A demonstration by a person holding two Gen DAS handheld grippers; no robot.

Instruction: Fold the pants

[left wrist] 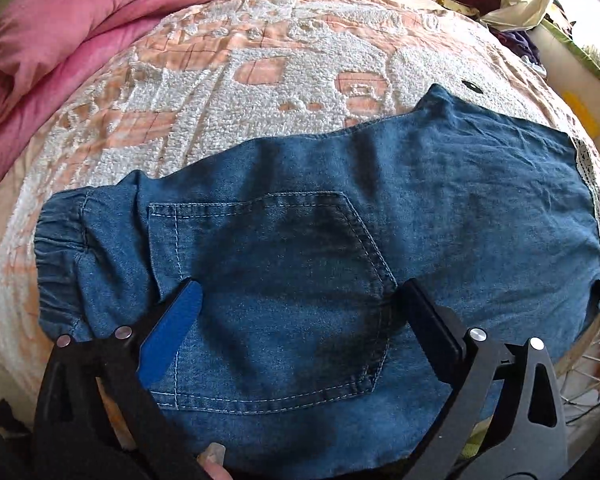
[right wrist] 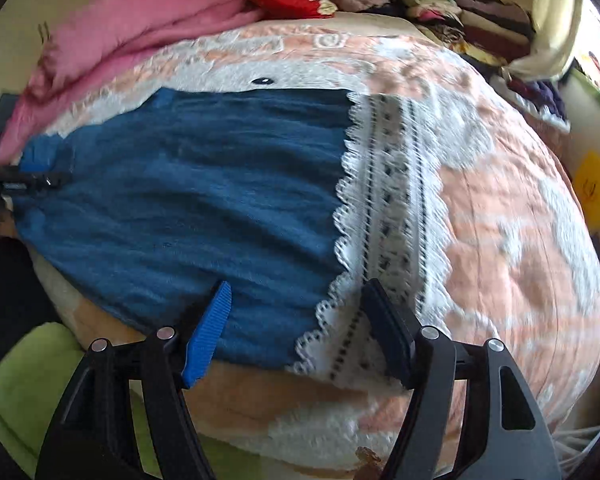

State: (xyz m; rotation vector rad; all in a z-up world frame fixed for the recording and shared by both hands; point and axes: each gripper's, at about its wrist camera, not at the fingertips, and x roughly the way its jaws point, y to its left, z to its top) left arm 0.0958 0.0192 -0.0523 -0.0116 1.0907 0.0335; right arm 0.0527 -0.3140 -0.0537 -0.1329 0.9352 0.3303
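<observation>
Denim pants [left wrist: 300, 248] lying folded flat across the peach-and-white bedspread [left wrist: 228, 80], elastic waistband at 9 o'clock, back pocket up, lace cuff [right wrist: 384, 200] at 3 o'clock. Left gripper [left wrist: 296, 304] spread wide above the pocket, nothing clasped. Right gripper [right wrist: 296, 312] parted over the near edge by the lace, holding nothing. Pink quilt [left wrist: 60, 28] bunched at 10 o'clock; piled clothes [right wrist: 476, 12] at 1 o'clock; yellow note [right wrist: 596, 192] at 3 o'clock. Nothing blocking the denim.
</observation>
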